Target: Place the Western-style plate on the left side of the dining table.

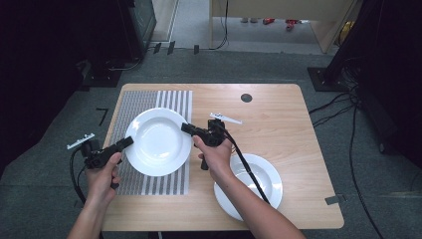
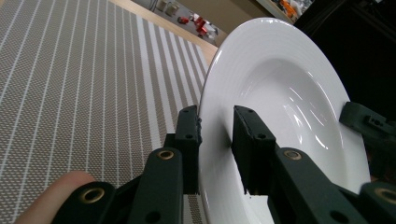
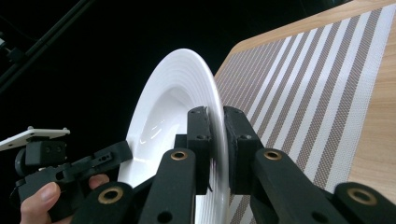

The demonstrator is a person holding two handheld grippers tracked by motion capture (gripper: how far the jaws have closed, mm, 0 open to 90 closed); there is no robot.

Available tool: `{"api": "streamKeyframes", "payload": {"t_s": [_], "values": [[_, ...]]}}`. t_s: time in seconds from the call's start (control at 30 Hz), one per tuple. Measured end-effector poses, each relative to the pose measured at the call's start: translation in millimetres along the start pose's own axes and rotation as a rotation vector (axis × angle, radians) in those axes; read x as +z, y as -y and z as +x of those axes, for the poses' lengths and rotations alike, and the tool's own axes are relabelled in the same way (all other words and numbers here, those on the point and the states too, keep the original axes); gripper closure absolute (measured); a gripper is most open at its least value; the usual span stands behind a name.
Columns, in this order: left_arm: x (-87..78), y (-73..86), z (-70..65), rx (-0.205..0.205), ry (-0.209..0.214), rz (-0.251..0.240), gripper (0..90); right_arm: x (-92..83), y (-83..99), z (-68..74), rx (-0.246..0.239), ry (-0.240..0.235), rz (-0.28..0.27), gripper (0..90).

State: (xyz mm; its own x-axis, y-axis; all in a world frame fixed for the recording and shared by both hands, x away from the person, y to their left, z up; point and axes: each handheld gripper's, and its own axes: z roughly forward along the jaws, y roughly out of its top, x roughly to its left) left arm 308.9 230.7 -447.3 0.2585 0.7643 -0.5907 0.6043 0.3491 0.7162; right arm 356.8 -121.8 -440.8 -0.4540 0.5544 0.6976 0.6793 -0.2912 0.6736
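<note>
So the white plate [image 1: 158, 141] is gripped on two opposite edges and held over the striped placemat [image 1: 128, 107] at the left part of the desk [image 1: 278, 119]. Whether it's lifted clear of the mat or just resting on it can't really be told from the high view.

The plate's left rim is pinched by the left claw [image 1: 127, 142]. In the left gripper view the rim [image 2: 280, 93] is seen sitting right between the two black jaws, which are closed down to the thickness of the edge, with one pad against the underside and the other on the inner face.

The right rim is clamped by the right claw [image 1: 186, 128]. In the right gripper view the plate [image 3: 177, 98] is seen edge-on, squeezed tight between both jaws, with the placemat [image 3: 317, 84] behind it and the other claw [image 3: 114, 151] visible at the far edge.

A second white plate [image 1: 256, 181] is sat on the bare wood nearer the person, partly covered by the right forearm [image 1: 249, 204]. A small dark round spot [image 1: 246, 97] is seen near the far edge of the desk.
</note>
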Motion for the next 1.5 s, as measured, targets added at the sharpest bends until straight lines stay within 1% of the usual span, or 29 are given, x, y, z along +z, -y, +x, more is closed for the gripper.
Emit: {"api": "streamKeyframes", "payload": {"t_s": [0.07,0.3,0.43,0.5,0.63,0.7,0.8,1.0,1.2,1.23,1.3,1.33,1.37,1.47,1.5], "values": [[1.5,-1.6,2.7,-0.002,-0.007,0.003,73.0,4.7,-1.2,-1.1,-0.003,0.004,0.001,83.2],[9.8,-5.3,12.4,-0.013,-0.032,0.024,72.7,19.5,-1.9,-8.3,0.008,0.020,0.020,82.6],[14.6,-6.0,16.4,-0.018,-0.048,0.027,72.8,26.0,0.6,-14.8,0.035,0.024,0.019,82.5],[17.0,-5.3,18.8,-0.018,-0.057,0.036,72.8,29.1,2.4,-18.5,0.044,0.029,0.022,82.3],[21.5,-5.1,23.6,-0.031,-0.067,0.041,72.8,34.6,5.0,-24.3,0.063,0.035,0.028,82.2],[23.7,-5.5,26.2,-0.032,-0.072,0.045,72.9,37.9,5.0,-26.8,0.059,0.040,0.034,81.9],[26.6,-6.5,30.2,-0.045,-0.082,0.043,72.8,43.6,4.1,-29.0,0.066,0.048,0.036,81.8],[32.1,-11.1,39.3,-0.060,-0.110,0.048,73.1,59.3,3.4,-36.4,0.091,0.063,0.048,81.1],[36.3,-18.2,48.5,-0.079,-0.139,0.051,73.4,76.7,3.9,-41.8,0.131,0.072,0.056,80.8],[37.8,-19.5,50.3,-0.088,-0.144,0.052,73.6,80.0,4.2,-43.9,0.134,0.075,0.056,80.6],[41.0,-22.2,53.7,-0.093,-0.155,0.061,73.7,86.0,4.8,-47.5,0.161,0.079,0.052,80.7],[42.5,-23.6,55.4,-0.099,-0.160,0.061,73.8,88.9,4.7,-49.1,0.170,0.083,0.059,80.6],[44.1,-24.8,56.6,-0.108,-0.165,0.059,74.0,92.1,4.5,-50.8,0.170,0.084,0.059,80.4],[49.2,-27.1,59.7,-0.120,-0.183,0.060,74.1,99.8,4.0,-54.2,0.189,0.098,0.052,80.4],[50.8,-27.2,60.8,-0.125,-0.189,0.056,74.1,102.1,4.0,-55.9,0.203,0.102,0.046,80.4]]}}
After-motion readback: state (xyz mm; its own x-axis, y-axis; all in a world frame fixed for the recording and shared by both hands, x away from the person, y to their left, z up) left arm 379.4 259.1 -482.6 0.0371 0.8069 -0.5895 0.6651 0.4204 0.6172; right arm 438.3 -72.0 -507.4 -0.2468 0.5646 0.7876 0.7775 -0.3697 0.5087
